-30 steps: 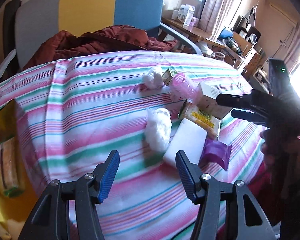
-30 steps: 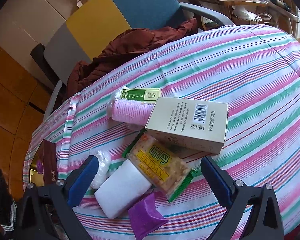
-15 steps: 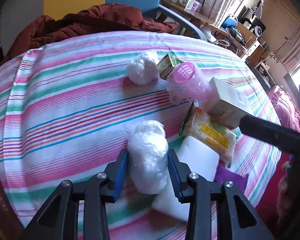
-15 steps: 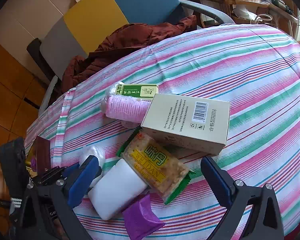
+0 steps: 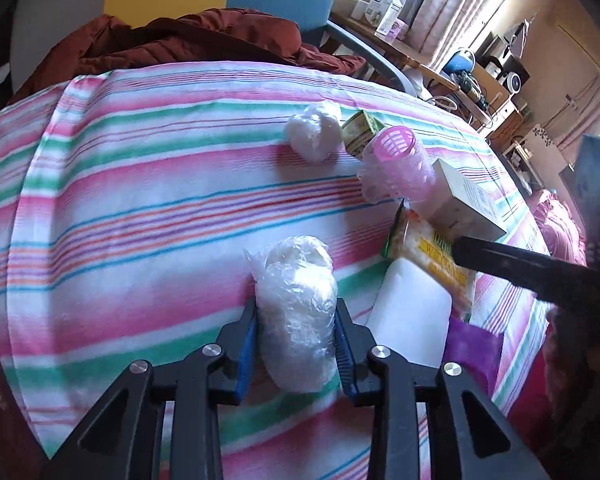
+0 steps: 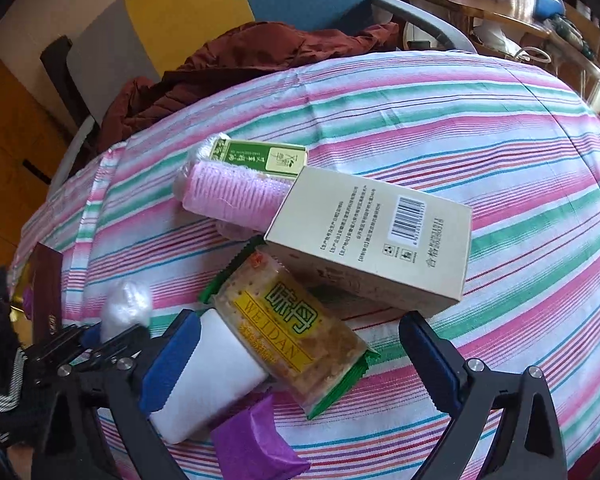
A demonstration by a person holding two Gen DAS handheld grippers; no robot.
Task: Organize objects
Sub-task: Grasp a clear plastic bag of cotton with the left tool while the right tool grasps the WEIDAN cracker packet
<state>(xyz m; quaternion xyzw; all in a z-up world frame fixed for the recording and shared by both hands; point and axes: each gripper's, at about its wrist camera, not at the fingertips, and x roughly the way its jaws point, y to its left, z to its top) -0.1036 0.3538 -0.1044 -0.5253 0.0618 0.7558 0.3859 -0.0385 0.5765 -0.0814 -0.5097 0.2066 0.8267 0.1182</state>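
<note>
The left gripper (image 5: pixel 296 344) has just been closing and now clamps the plastic-wrapped white bundle (image 5: pixel 296 312) between its blue pads, the bundle lying on the striped tablecloth (image 5: pixel 140 216) just beside the white block (image 6: pixel 208 384), on the side away from the cracker packet (image 6: pixel 296 336). The right gripper (image 6: pixel 300 364) stands wide with nothing gripped, its fingers straddling the white block and the cracker packet. Past the packet from the white block lie the beige carton (image 6: pixel 372 240), the pink roller (image 6: pixel 232 196) and the green box (image 6: pixel 260 156); the purple packet (image 6: pixel 252 444) touches the block's near end.
</note>
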